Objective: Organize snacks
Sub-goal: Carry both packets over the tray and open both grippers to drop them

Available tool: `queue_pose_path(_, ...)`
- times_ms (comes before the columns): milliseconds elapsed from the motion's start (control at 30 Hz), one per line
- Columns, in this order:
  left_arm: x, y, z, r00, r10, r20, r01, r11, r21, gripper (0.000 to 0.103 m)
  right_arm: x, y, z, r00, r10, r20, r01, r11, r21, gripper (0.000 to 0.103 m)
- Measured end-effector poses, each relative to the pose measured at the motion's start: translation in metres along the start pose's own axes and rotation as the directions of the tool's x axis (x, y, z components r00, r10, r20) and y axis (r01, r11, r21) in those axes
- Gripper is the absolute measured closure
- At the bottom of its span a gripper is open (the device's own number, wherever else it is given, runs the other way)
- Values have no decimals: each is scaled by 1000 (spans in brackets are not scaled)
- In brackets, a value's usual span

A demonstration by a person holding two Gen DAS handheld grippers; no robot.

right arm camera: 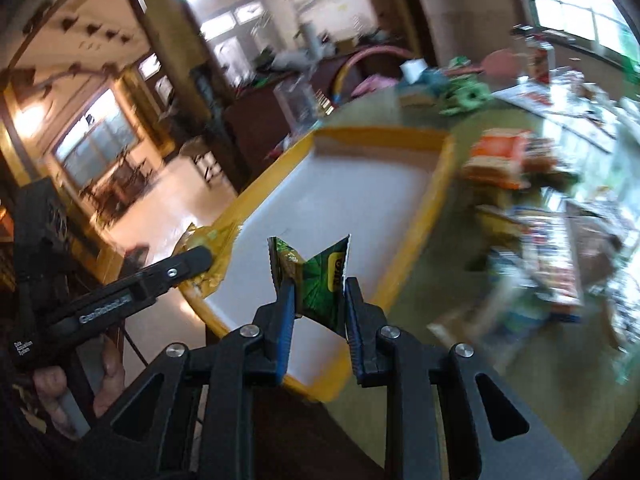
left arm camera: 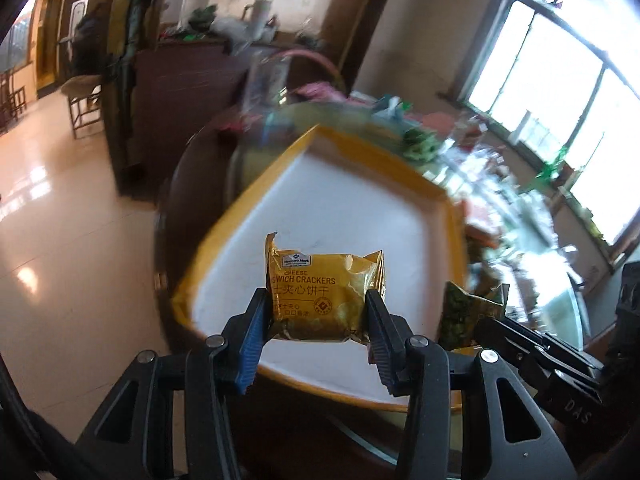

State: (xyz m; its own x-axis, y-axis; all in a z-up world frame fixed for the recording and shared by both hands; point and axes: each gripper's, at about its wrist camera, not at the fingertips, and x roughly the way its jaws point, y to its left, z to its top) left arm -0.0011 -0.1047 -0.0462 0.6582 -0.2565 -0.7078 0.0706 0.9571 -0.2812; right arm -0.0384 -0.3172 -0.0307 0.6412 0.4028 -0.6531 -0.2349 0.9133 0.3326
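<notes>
left gripper (left arm camera: 316, 312): fingers pinch the gold cracker pack (left arm camera: 322, 294) above the yellow tray (left arm camera: 240, 200) | right gripper (right arm camera: 320, 300): fingers pinch the green snack pack (right arm camera: 320, 280) above the tray's near end

A dark wooden cabinet (left arm camera: 176, 76) stands beside a stool (left arm camera: 82, 100) on glossy floor (left arm camera: 60, 220), near bright windows (left arm camera: 560, 92).

I count two tools — left tool (left arm camera: 316, 312), right tool (right arm camera: 320, 300) — two snack packets, one gold cracker packet (left arm camera: 324, 296) and one green packet (right arm camera: 320, 280), and one yellow-rimmed tray (left arm camera: 256, 184).
</notes>
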Motion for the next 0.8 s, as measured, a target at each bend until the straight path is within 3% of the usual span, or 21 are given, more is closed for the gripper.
queue_pose_path(133,13,10,-1,999,30,-18,-30,1000,7,56,41,20,1,996,-19,-84,16,999,-43,77)
queue_pose_path(333,25,11,-2,996,65,-65,-60,996,67,51,76,30,-2,981,-132,-138,117,987,-113,73)
queue_pose_path(400,24,13,-2,996,44,-73,-39,997,61,47,74,31,-3,982,-134,-136,119,987,-113,68)
queue_pose_path(433,21,13,-2,997,33,-72,-29,998,61,44,69,30,-4,982,-130,-134,115,987,-111,60)
queue_pose_path(500,12,13,1,998,0,-57,2,999,44,26,62,28,-1,987,-112,-116,101,990,-96,46)
queue_pose_path(567,6,14,1,998,-53,-21,54,999,6,16,50,28,-1,992,-89,-86,81,993,-91,34)
queue_pose_path(600,8,14,0,997,-67,-26,67,998,-2,16,45,27,0,994,-86,-71,79,993,-91,32)
queue_pose_path(667,10,11,-2,996,-22,-81,23,1000,12,16,33,27,-1,995,-85,-52,81,993,-84,31)
queue_pose_path(800,-20,3,-9,998,-49,44,48,998,29,16,10,14,0,997,-75,-35,73,997,-38,30)
